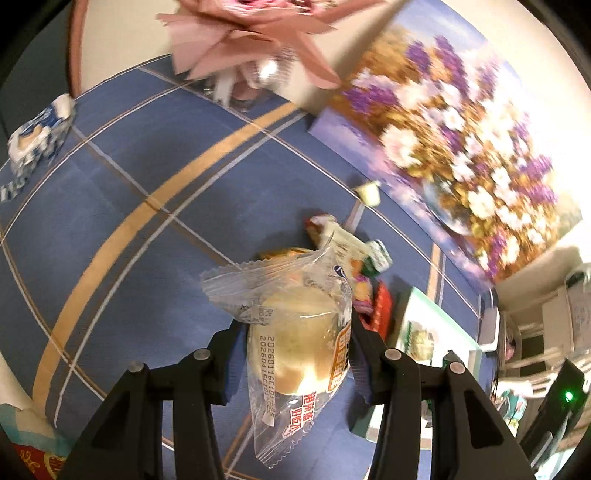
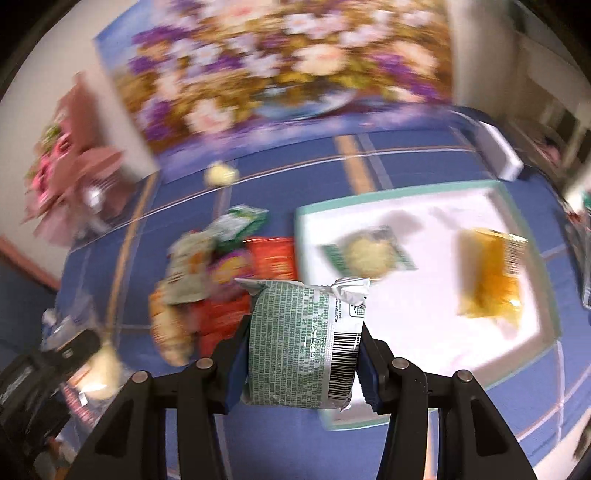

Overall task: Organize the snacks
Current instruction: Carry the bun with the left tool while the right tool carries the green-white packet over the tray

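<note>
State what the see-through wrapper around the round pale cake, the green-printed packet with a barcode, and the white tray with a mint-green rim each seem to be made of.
See-through wrapper: thin glossy plastic film; it crinkles, glints, and shows the cake inside.
Green-printed packet: opaque printed film, probably foil-lined; its crimped end looks silvery.
White tray: smooth, matte; plastic or coated card, too blurred to tell.

Place: a home room.
Counter: blue plaid tablecloth [image 1: 147, 177] spread over it.
Far wall: flower painting [image 2: 273, 70] leaning there.
Far left: pink bouquet [image 1: 251, 33].
</note>
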`<act>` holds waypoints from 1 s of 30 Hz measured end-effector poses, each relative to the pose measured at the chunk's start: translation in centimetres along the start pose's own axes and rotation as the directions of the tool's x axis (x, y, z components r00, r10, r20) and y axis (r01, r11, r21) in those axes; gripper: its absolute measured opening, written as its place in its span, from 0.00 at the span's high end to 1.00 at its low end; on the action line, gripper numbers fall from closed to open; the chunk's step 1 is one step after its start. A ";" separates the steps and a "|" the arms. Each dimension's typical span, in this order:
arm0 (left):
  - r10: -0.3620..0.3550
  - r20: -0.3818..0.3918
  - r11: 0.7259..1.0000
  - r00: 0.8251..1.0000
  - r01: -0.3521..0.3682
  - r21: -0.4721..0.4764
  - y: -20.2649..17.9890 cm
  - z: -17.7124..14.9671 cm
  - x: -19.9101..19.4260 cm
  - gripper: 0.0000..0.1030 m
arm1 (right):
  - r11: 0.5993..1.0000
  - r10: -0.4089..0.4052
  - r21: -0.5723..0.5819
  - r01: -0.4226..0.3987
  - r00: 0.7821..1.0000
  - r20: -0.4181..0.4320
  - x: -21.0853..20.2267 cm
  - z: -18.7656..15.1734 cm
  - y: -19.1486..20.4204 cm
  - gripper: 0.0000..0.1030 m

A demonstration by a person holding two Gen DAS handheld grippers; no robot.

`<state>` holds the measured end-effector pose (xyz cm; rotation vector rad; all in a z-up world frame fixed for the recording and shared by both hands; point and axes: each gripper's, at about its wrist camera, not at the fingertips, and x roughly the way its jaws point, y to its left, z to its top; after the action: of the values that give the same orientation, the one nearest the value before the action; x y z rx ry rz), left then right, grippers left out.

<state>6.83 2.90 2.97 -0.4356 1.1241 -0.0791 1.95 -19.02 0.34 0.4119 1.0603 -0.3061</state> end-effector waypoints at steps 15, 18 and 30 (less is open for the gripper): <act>-0.106 -0.144 0.927 0.984 0.150 0.344 -12.3 -7.1 2.5 0.51 | 0.956 -0.103 0.275 0.107 0.994 -0.030 -0.8 1.2 -13.3 0.49; -0.106 -0.192 0.894 0.976 0.178 0.411 -14.8 -9.1 4.0 0.51 | 0.948 -0.107 0.298 0.114 0.993 -0.041 -0.8 1.0 -14.7 0.48; -0.097 -0.231 0.863 0.968 0.198 0.466 -16.5 -10.8 7.3 0.51 | 0.944 -0.103 0.306 0.123 0.991 -0.081 0.1 0.6 -15.7 0.48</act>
<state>3.05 -17.44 -0.96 -0.0587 1.2174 -0.5432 -4.37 -33.18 -2.30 0.6480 1.1038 -0.5701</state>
